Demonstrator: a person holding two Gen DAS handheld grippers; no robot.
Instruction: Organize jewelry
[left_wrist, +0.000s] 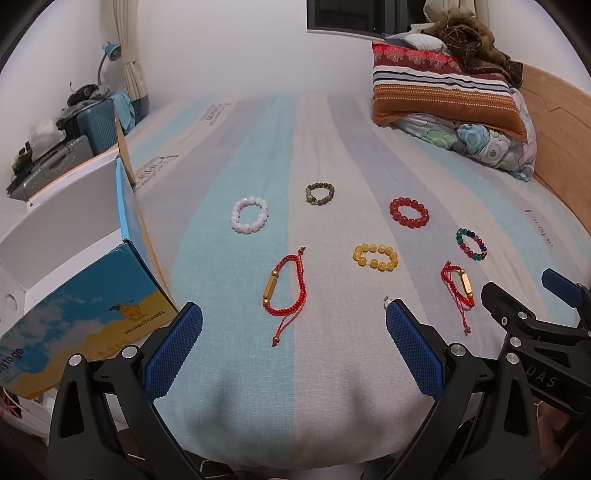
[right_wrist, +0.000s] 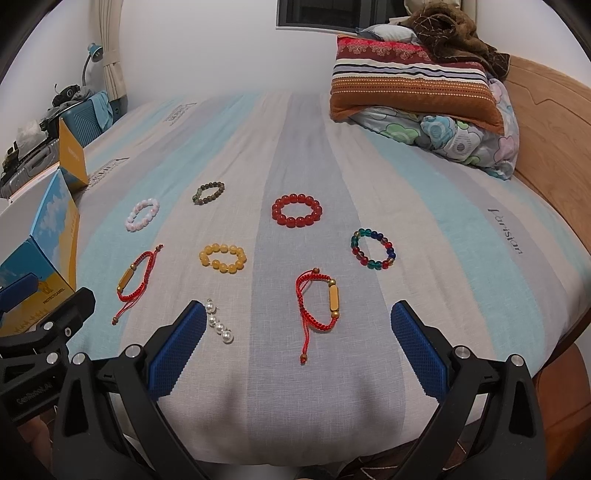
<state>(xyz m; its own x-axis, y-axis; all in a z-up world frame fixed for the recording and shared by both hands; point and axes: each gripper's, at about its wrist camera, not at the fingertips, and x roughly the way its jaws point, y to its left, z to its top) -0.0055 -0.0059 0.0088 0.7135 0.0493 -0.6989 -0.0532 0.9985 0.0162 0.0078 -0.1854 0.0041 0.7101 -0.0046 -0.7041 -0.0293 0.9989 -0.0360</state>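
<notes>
Several bracelets lie spread on the striped bed sheet (left_wrist: 295, 387). In the left wrist view: a pink-white bead bracelet (left_wrist: 249, 214), an olive-brown one (left_wrist: 320, 194), a red bead one (left_wrist: 409, 213), a yellow one (left_wrist: 375, 257), a multicolour one (left_wrist: 471, 244) and two red cord bracelets (left_wrist: 283, 291) (left_wrist: 459, 290). The right wrist view adds a short pearl strand (right_wrist: 219, 326) beside the left finger. My left gripper (left_wrist: 293, 325) is open above the near cord bracelet. My right gripper (right_wrist: 297, 325) is open over the other red cord bracelet (right_wrist: 318, 301). Both hold nothing.
An open blue-and-yellow cardboard box (left_wrist: 85, 295) stands at the bed's left edge. Stacked pillows and a quilt (left_wrist: 450, 92) sit at the far right by the wooden headboard (left_wrist: 554, 129). Suitcases and clutter (left_wrist: 74, 122) fill the far left corner.
</notes>
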